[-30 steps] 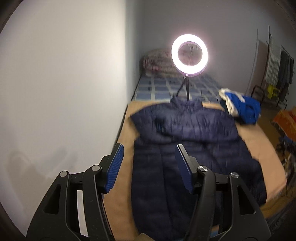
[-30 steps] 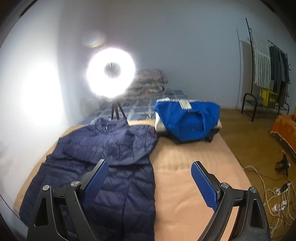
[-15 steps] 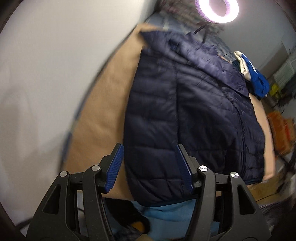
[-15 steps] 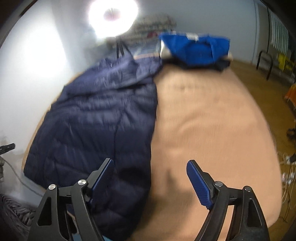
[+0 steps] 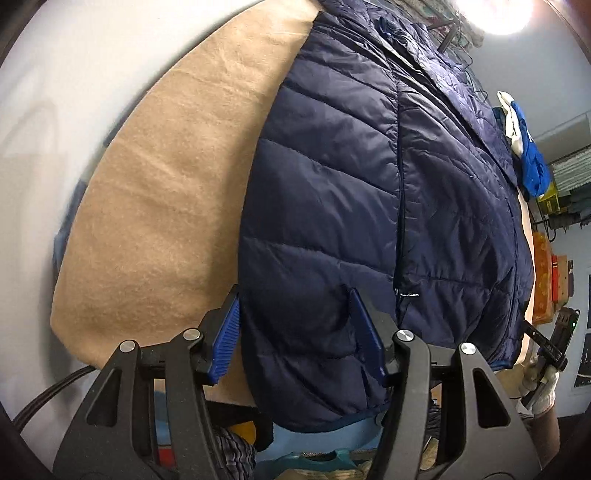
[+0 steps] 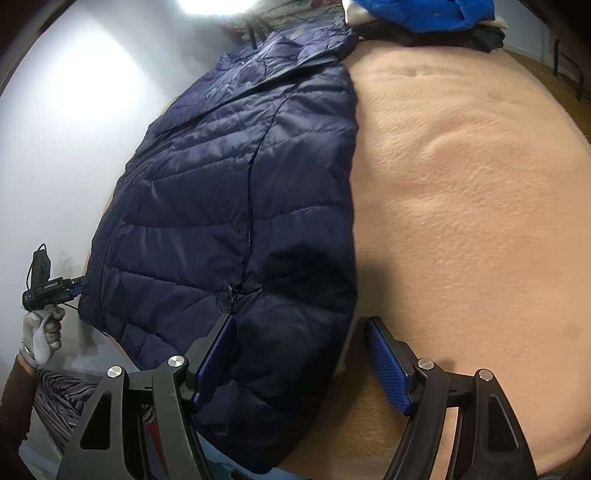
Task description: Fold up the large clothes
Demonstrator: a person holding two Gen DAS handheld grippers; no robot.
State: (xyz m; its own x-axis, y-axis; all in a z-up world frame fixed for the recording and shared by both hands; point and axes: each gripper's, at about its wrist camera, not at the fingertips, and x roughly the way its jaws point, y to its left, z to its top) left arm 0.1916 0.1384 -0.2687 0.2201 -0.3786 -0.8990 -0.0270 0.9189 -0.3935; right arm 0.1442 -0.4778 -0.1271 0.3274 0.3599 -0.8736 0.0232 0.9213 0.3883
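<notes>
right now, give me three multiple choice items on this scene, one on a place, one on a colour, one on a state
1. Where does the puffer jacket lie?
A. on the tan blanket
B. on a hanger
C. on the floor

2. What colour are the gripper pads?
A. red
B. blue
C. white

3. How do both grippers stand?
A. shut on the jacket
B. open at the hem
C. out of view

Answers:
1. A, it spreads flat on the blanket.
2. B, blue ribbed pads show.
3. B, the left gripper and right gripper gape around hem corners.

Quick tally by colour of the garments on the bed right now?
Navy puffer jacket: 1
Bright blue garment: 1
Dark clothing under the blue one: 1 pile; number of pieces unclear
Total: 3 at least
</notes>
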